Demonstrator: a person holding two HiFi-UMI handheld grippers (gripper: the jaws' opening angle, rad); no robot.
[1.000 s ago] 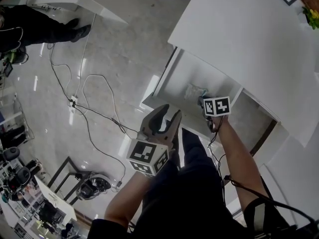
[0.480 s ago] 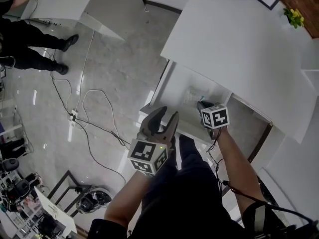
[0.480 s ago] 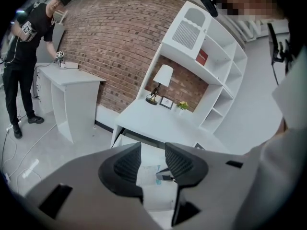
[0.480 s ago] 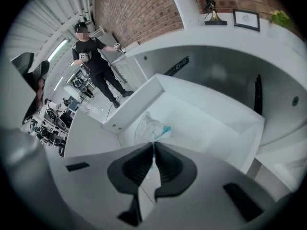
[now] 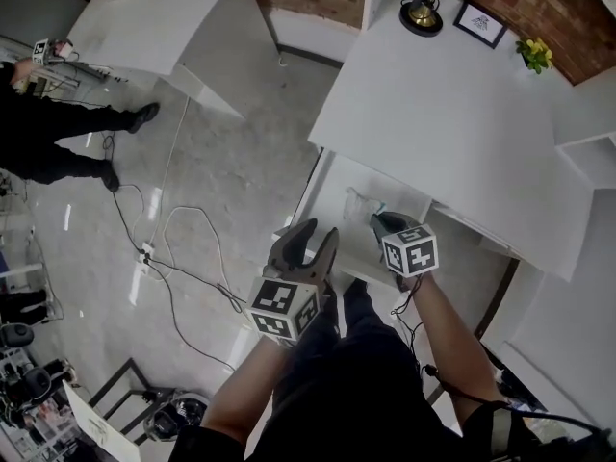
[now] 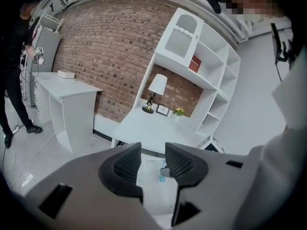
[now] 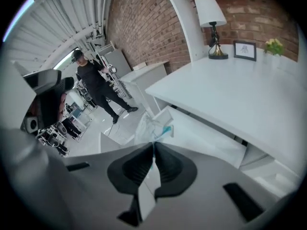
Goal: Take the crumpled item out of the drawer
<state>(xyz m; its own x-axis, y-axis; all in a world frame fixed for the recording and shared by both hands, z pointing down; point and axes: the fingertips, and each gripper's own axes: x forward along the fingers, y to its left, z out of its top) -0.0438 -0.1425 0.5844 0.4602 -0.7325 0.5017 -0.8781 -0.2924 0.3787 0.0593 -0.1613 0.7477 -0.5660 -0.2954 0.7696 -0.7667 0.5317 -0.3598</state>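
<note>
The crumpled item [image 5: 358, 203] is a clear plastic wad with a teal patch. It hangs just above the open white drawer [image 5: 320, 175] under the desk [image 5: 452, 123]. My right gripper [image 5: 376, 220] is shut on the plastic; its jaws have just been closing with the plastic between them. In the right gripper view the wad [image 7: 152, 127] sticks out past the closed jaws of that gripper [image 7: 153, 146]. My left gripper [image 5: 315, 231] hovers open and empty at the drawer's near edge. In the left gripper view, the drawer and the wad [image 6: 154, 168] show through that gripper's [image 6: 153, 161] gap.
A lamp [image 5: 423, 8], a picture frame [image 5: 479, 24] and a yellow plant [image 5: 534, 54] stand at the desk's back. Cables [image 5: 183, 221] lie on the glossy floor to the left. A person in black [image 5: 48, 138] stands by another white desk [image 5: 164, 17].
Both grippers have risen. The right one has come up out of the drawer with the plastic wad in its jaws. The head view now shows more of the desk top.
</note>
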